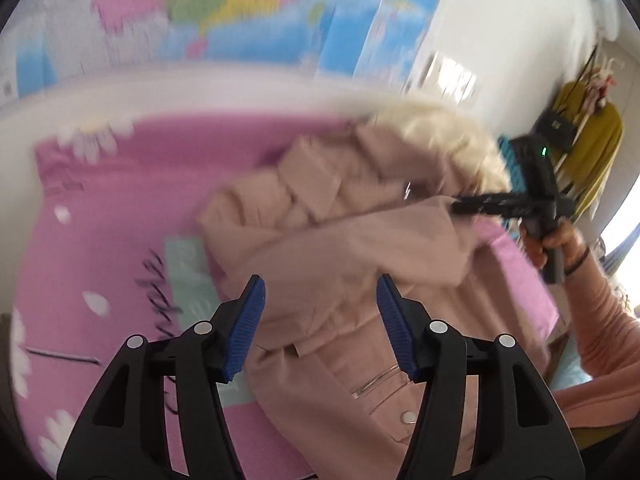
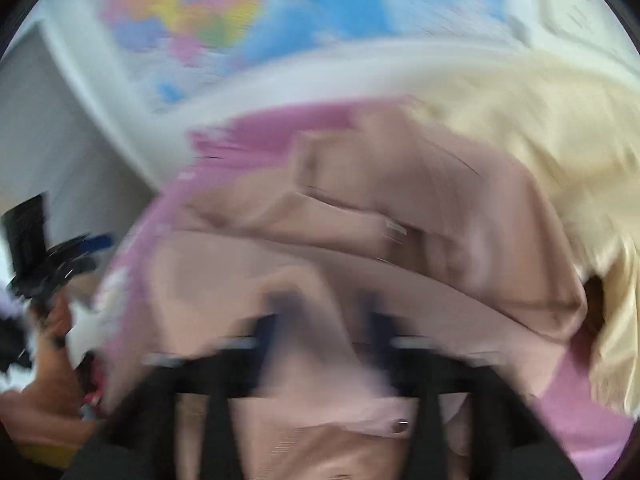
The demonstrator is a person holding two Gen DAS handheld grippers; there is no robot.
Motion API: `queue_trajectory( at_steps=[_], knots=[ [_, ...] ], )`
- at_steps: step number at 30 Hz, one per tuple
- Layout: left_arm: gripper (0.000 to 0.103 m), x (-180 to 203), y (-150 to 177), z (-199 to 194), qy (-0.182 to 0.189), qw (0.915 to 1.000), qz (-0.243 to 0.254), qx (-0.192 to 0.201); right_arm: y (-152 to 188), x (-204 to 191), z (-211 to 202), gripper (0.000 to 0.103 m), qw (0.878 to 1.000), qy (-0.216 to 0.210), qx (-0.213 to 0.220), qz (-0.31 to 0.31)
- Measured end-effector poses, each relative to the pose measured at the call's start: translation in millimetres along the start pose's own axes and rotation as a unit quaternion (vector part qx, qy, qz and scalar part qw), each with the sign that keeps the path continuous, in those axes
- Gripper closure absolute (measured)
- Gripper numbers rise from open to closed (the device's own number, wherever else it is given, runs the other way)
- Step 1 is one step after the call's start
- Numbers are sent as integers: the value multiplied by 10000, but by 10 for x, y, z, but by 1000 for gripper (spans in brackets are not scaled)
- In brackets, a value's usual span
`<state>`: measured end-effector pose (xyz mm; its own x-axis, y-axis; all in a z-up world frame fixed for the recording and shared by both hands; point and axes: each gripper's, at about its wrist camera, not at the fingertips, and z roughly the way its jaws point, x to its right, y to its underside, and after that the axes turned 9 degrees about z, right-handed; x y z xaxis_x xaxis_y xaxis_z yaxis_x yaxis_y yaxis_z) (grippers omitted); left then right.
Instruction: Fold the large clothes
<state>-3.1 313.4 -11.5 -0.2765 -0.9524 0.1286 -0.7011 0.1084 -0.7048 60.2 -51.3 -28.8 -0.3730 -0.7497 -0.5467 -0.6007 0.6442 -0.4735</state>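
Note:
A beige padded coat with a cream fur hood lies bunched on a pink sheet. My left gripper is open above the coat's lower front, holding nothing. My right gripper shows in the left wrist view at the coat's right side by the hood; its jaws look closed there. In the blurred right wrist view the coat fills the frame, fur hood at the right, and my right gripper is smeared by motion with its fingers apart over the fabric.
The pink sheet with white flower prints covers a bed against a wall with a colourful map. Yellow clothing hangs at the far right. The person's arm in a pink sleeve is at the right. A white door or cabinet is at the left.

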Motion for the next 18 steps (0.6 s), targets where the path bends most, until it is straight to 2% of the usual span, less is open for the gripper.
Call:
queue_trajectory(
  at_steps=[4, 7, 9, 11, 15, 16, 18],
  knots=[
    [46, 106, 146, 404, -81, 9988, 134, -470, 140, 326, -215, 31, 9975, -199, 467, 502],
    [46, 180, 167, 544, -300, 9971, 369, -599, 343, 419, -447, 26, 9957, -197, 752, 503],
    [47, 189, 173, 611, -340, 9964, 440, -647, 490, 409, -476, 26, 9970, -175, 675, 340],
    [47, 153, 175, 624, -314, 9967, 388, -640, 591, 410, -446, 25, 9979, 18, 627, 139],
    [59, 60, 216, 696, -374, 9964, 231, -725, 836, 342, -230, 25, 9976, 247, 590, -283],
    [61, 54, 221, 720, -389, 9963, 206, -743, 857, 309, -161, 25, 9975, 225, 553, -368],
    [69, 34, 242, 735, -436, 9960, 147, -762, 873, 256, -68, 44, 9972, 207, 559, -462]
  ],
)
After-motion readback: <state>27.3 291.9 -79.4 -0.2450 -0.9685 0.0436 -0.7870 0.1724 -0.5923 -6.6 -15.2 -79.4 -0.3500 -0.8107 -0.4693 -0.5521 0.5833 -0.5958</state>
